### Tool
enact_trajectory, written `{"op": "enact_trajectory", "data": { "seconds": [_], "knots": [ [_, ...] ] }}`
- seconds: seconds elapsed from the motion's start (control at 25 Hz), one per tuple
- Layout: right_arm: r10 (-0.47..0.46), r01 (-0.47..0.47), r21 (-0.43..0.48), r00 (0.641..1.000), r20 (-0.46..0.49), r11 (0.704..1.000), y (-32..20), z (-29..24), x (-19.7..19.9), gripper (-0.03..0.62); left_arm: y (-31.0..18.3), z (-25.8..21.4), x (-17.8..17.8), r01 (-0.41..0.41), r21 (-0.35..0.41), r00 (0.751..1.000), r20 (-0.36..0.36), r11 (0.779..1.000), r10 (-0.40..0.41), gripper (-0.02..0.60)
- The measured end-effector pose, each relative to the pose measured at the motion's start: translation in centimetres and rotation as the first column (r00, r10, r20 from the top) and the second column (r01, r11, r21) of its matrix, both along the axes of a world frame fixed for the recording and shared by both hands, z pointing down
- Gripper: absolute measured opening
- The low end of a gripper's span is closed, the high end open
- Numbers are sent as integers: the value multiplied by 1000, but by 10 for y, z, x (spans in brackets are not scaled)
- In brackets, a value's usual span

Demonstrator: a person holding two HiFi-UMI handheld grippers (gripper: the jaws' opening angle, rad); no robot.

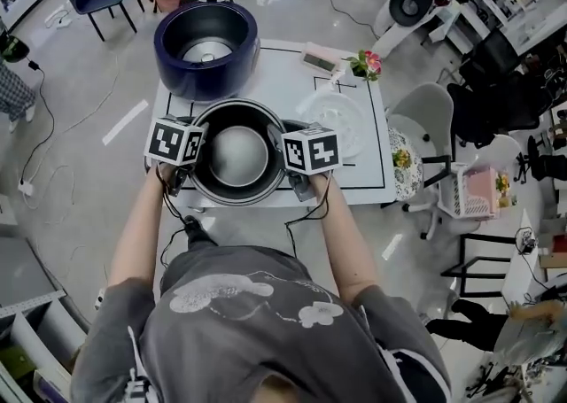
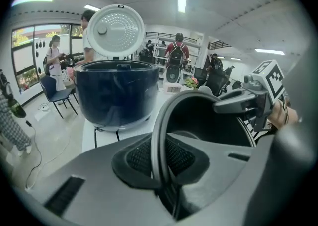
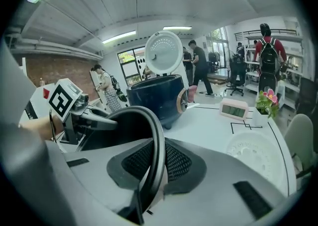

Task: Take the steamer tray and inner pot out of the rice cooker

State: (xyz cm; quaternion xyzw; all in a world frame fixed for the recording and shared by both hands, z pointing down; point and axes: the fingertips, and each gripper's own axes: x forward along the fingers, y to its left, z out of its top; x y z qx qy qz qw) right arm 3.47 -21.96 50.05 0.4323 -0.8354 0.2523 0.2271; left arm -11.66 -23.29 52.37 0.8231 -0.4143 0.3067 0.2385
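inner pot out of rice cooker, at table's near edge | left hand-held gripper clamped its left rim, right hand-held gripper its right rim | pot lay between both, equally near

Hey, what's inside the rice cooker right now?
The rice cooker holds only a round metal plate at its bottom. Its near inner wall is hidden behind the rim.
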Motion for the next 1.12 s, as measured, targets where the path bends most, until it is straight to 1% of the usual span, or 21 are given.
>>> {"op": "enact_trajectory", "data": {
  "seconds": [0.12,0.32,0.48,0.56,0.64,0.68,0.72,0.76,0.8,0.88,0.92,1.0,1.12],
  "knots": [
    [8,-8,-17,1000,-3,1000,-6,15,1,71,-8,14,1,-12,-20,1000,-12,1000,11,55],
    [14,-14,-21,1000,-14,1000,-21,22,2,72,-23,19,2,-22,-47,999,-42,999,20,58],
    [18,-18,-30,1000,-25,999,-26,31,5,74,-26,25,5,-21,-80,996,-90,997,14,71],
    [28,-29,-27,999,-28,999,-26,30,7,74,-25,23,6,-24,-66,994,-105,998,17,74],
    [32,-34,-23,998,-61,999,-26,32,11,77,-25,21,5,-12,-28,994,-105,1000,9,72],
    [22,-24,-22,996,-85,999,-25,35,13,92,-25,23,5,-4,-13,995,-102,1000,3,89],
    [3,-5,-21,995,-102,1000,-22,39,13,158,-23,27,5,-3,-3,995,-101,1000,2,110],
    [-15,13,-18,994,-110,1000,-18,44,12,221,-20,30,7,-8,4,995,-101,1000,8,163],
    [-23,22,-8,994,-109,1000,-14,46,13,222,-17,32,9,-15,11,995,-100,1000,16,225],
    [-8,11,33,996,-94,999,-9,44,18,228,-12,30,11,-12,47,996,-91,999,17,322],
    [9,-4,56,997,-82,998,-7,40,23,242,-11,26,11,0,78,996,-83,997,7,342],
    [41,-37,93,998,-45,995,-6,28,31,247,-9,18,8,35,131,997,-72,991,-26,363],
    [59,-62,135,998,21,989,-2,10,40,253,-4,5,2,88,181,995,-69,980,-77,377]
  ]
}}
